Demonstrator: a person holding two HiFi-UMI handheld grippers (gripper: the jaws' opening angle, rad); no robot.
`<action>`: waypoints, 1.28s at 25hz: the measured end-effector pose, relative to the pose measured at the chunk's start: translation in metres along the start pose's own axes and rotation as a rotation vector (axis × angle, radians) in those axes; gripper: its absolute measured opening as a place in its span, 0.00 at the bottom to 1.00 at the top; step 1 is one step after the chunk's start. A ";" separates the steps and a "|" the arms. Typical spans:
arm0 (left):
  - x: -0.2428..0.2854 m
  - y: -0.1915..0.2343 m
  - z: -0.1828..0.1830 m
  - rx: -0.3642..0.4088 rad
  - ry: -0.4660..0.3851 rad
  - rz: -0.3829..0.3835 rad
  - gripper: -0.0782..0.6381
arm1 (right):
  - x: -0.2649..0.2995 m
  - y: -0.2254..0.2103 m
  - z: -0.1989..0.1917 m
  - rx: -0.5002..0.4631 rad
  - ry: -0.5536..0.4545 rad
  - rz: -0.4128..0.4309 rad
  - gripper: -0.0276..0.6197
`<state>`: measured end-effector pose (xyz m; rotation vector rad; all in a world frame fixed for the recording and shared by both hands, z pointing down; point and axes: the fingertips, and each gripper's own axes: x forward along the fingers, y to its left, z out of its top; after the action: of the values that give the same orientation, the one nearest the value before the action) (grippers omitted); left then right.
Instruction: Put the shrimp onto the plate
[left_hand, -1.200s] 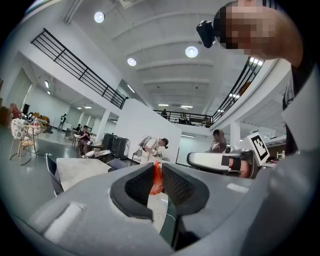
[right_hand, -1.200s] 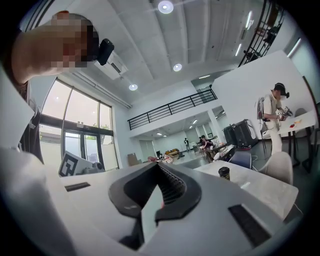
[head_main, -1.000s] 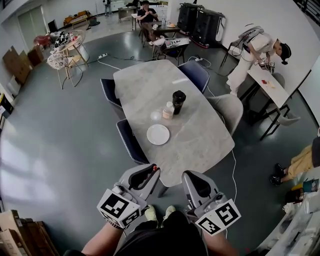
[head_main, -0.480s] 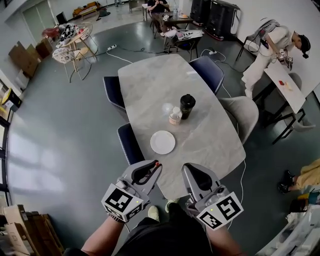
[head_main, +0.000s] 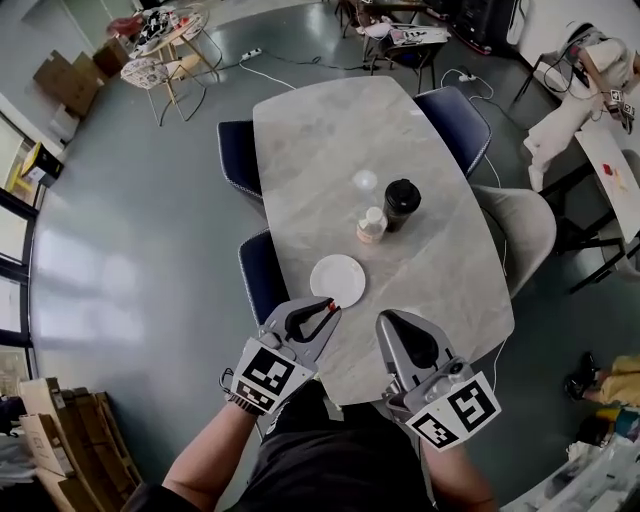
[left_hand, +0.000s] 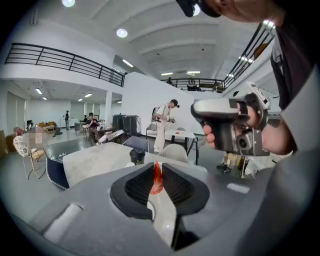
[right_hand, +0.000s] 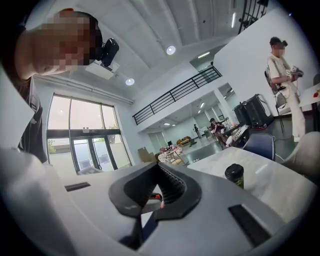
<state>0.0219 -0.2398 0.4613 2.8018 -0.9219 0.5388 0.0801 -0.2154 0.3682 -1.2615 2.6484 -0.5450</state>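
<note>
At the near end of the grey marble desk (head_main: 440, 290), the left hand-held gripper (head_main: 322, 312) hovers over the edge with its jaws clamped on the shrimp (head_main: 328, 308), a small orange-red piece pinched upright between the black ribbed pads. The left gripper view shows this plainly: the left hand-held gripper (left_hand: 156, 167) grips the shrimp (left_hand: 156, 179) at its middle, with the top of the shrimp poking up past the pads. The white plate (head_main: 337, 280) lies on the desk just beyond the jaw tips and has nothing on it; the shrimp is held in the air near its closest rim, not yet on it. The right hand-held gripper (head_main: 395, 322) is held beside the left one, also over the near edge. In its own view the right hand-held gripper (right_hand: 158, 167) has its jaws drawn together, with nothing gripped between them; a tiny red speck shows low in the gap, and I cannot tell what it is. Farther along the desk, past the plate, stand a small capped bottle (head_main: 371, 225) and a black lidded cup (head_main: 402, 203) just beside each other, with a clear glass (head_main: 365, 181) a little beyond them. Dark blue chairs (head_main: 262, 280) are drawn up along the left side.
</note>
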 end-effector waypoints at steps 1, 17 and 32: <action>0.008 0.007 -0.009 0.002 0.027 -0.012 0.18 | 0.007 -0.003 -0.003 0.003 0.005 -0.003 0.05; 0.120 0.068 -0.151 0.235 0.339 -0.199 0.18 | 0.054 -0.070 -0.076 0.086 0.037 -0.199 0.05; 0.166 0.070 -0.232 0.389 0.614 -0.293 0.18 | 0.046 -0.101 -0.104 0.136 0.040 -0.287 0.05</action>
<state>0.0375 -0.3301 0.7402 2.7058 -0.2975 1.5410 0.0931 -0.2832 0.5037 -1.6131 2.4256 -0.7838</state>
